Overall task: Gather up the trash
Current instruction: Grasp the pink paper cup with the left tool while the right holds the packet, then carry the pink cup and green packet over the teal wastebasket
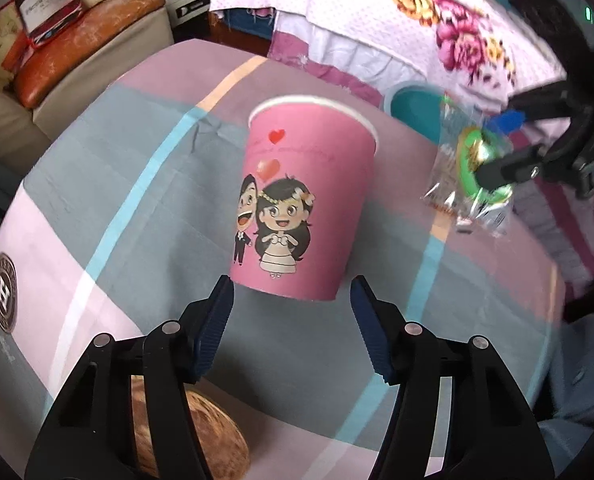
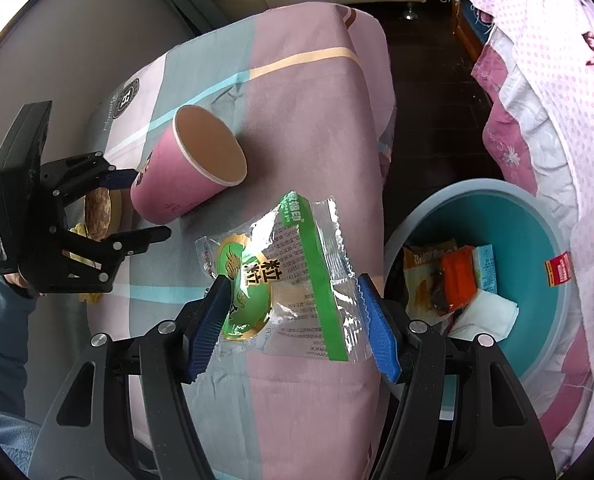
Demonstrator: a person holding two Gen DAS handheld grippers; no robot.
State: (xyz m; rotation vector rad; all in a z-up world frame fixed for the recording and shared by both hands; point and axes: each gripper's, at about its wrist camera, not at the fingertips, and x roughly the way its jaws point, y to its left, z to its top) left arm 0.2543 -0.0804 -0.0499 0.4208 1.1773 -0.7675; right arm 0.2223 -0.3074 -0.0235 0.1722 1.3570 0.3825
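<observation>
Patchwork-covered bench [image 2: 297, 80]: pink paper cup [image 1: 301, 208] at its middle, off the cloth, base between the wide left claw [image 1: 293, 292]. Right claw [image 2: 293, 284] grips a clear-and-green wrapper [image 2: 293, 276] near the teal bin [image 2: 537, 216]; best carried fully over the rim before letting go.

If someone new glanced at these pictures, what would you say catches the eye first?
Most striking is the pink paper cup with a cartoon bride and groom, just ahead of the open left tool over the striped tablecloth. Next comes the clear, green-banded snack wrapper between the right tool fingers, beside the teal bin that already holds trash.
</observation>
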